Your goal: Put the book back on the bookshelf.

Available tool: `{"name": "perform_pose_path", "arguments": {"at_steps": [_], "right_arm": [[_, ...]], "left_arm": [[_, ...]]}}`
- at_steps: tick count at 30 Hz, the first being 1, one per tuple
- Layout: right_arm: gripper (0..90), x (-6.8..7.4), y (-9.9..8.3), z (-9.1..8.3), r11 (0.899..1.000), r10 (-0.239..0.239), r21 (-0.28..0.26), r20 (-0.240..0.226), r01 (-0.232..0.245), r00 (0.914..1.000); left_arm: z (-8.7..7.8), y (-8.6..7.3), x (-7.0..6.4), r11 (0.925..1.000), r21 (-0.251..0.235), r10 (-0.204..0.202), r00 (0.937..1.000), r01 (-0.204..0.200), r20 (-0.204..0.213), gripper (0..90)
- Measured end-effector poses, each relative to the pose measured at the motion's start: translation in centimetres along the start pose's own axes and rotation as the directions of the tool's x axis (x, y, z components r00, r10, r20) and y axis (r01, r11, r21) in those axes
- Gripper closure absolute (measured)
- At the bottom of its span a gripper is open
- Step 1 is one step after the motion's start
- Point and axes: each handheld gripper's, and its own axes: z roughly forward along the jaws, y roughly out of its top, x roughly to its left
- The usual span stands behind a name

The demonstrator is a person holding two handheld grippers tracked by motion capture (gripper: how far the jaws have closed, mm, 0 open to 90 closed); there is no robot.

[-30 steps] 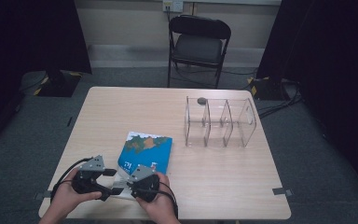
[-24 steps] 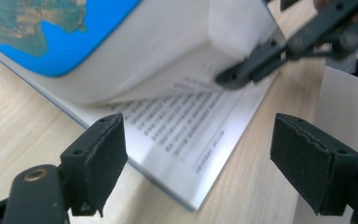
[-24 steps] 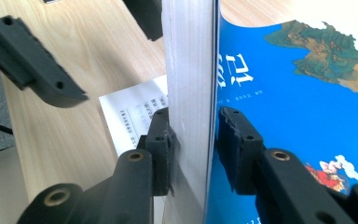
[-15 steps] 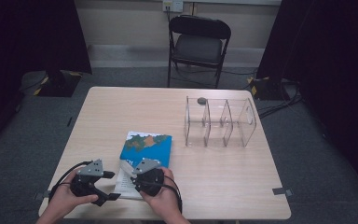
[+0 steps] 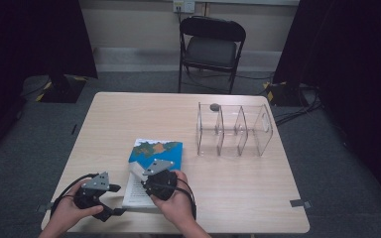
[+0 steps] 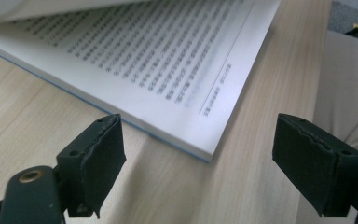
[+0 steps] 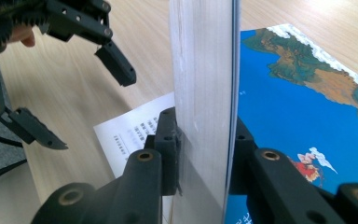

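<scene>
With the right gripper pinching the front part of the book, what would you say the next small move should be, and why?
Probably lift the right gripper a little further to swing the clamped cover and pages of the book open. Its jaws are shut on that stack, which stands on edge above a printed page lying flat. The left gripper waits open beside the book's near corner, holding nothing, so it looks ready to steady that page next.
</scene>
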Motion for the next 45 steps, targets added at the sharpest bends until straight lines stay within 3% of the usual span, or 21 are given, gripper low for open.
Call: {"name": "perform_pose_path", "arguments": {"at_steps": [7, 13, 21, 26, 39, 45], "right_arm": [[72.8, -0.5, 0.8, -0.5, 1.0, 0.009, -0.001, -0.002, -0.009, 1.0], [72.9, -1.0, 1.6, -0.9, 1.0, 0.021, -0.004, -0.009, -0.021, 0.9997], [73.1, -1.6, 2.6, -1.5, 0.999, 0.036, 0.005, -0.009, -0.036, 0.9993], [73.1, -1.7, 2.9, -1.5, 0.999, 0.046, 0.008, -0.015, -0.046, 0.9988], [73.2, -1.8, 2.9, -1.7, 0.999, 0.052, 0.01, -0.011, -0.051, 0.9986], [73.2, -2.0, 3.1, -1.9, 0.998, 0.062, 0.011, -0.014, -0.062, 0.998]], "left_arm": [[0.5, -0.6, 0.3, 0.9994, 0.034, 0.01, 0.9999, -0.01, -0.005, 16.7], [0.8, -1.3, 0.9, 0.999, 0.043, -0.01, 0.9998, 0.011, -0.014, 16.8], [1.3, -1.8, 1.3, 0.9986, 0.038, -0.037, 0.9993, 0.037, -0.012, 16.7], [1.6, -1.9, 1.6, 0.9993, -0.007, -0.038, 0.9989, 0.038, -0.027, 16.4], [2.4, -1.4, 1.2, 0.9999, 0.003, 0.01, 0.9963, -0.01, -0.085, 13.9], [2.8, -1.4, 1.2, 0.9996, -0.011, 0.026, 0.9963, -0.027, -0.082, 10.2]]}}
